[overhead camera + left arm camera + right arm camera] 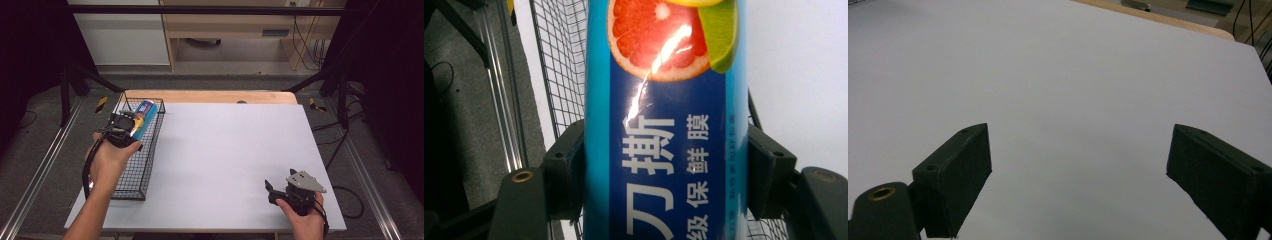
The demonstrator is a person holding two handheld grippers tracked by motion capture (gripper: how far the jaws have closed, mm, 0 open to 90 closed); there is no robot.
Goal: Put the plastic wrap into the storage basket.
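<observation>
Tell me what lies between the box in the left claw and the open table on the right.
The basket's right wire wall stands between them. The left claw grips the box over the basket's far end, so the box must clear that wall. Beyond it the table is bare up to the open right claw.

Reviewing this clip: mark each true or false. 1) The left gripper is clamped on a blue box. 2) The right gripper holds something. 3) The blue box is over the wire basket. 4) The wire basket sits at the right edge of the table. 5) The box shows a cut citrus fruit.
1) True: the left gripper has its jaws pressed on both sides of the blue box.
2) False: the right gripper is open, with bare table between its jaws.
3) True: the box is over the far end of the wire basket.
4) False: the basket lies along the table's left edge.
5) True: a red-fleshed citrus half is printed on the box.
</observation>
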